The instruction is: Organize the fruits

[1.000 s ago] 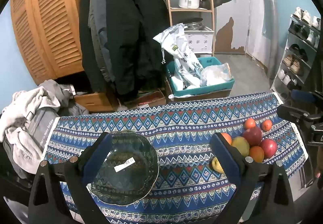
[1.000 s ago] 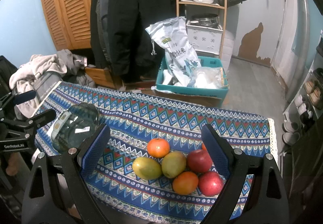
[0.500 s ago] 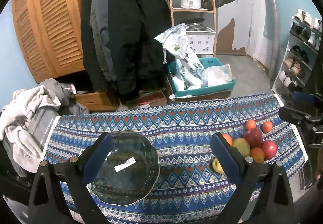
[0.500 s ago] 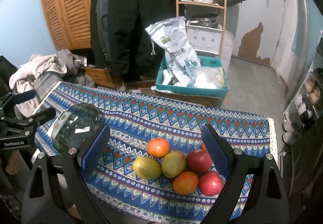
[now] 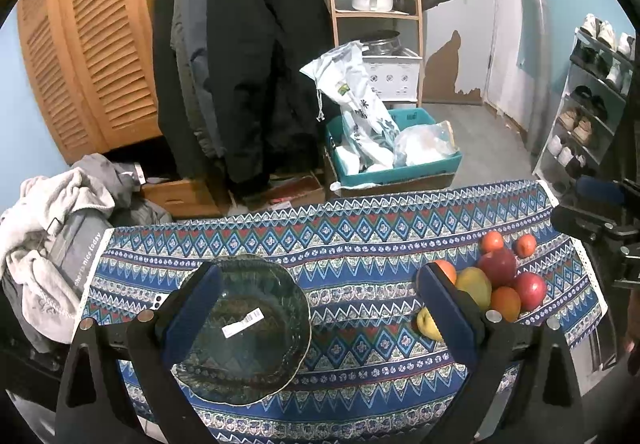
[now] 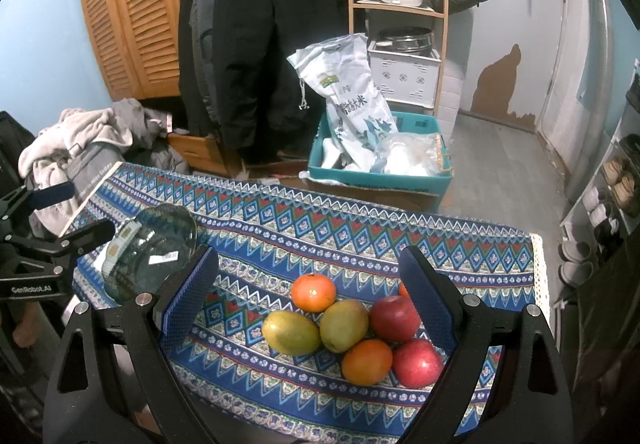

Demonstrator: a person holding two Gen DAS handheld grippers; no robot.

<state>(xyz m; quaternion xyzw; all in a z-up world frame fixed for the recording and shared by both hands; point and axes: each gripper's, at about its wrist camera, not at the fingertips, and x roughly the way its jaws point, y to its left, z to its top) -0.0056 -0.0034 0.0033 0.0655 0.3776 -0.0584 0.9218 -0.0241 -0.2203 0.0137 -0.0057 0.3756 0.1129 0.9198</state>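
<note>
A clear glass bowl [image 5: 244, 328] with a white sticker sits on the patterned tablecloth [image 5: 352, 244] at the left; it also shows in the right wrist view [image 6: 148, 252]. A pile of fruit lies at the right: two mangoes [image 6: 292, 332], red apples [image 6: 394, 318] and oranges [image 6: 313, 292]; it shows in the left wrist view too [image 5: 496, 268]. My left gripper [image 5: 316, 296] is open and empty above the bowl's right side. My right gripper [image 6: 308, 276] is open and empty above the fruit pile.
Beyond the table's far edge stand a teal crate [image 6: 380, 167] with a rice bag, a wooden shelf [image 6: 396, 7], hanging coats [image 6: 248, 35] and a louvred cabinet [image 5: 88, 55]. A clothes heap [image 5: 52, 228] lies at the left, a shoe rack [image 5: 588, 111] at the right.
The left wrist view has shifted slightly; the bowl and fruit have not moved. The right gripper holds still. Both grippers stay open.
</note>
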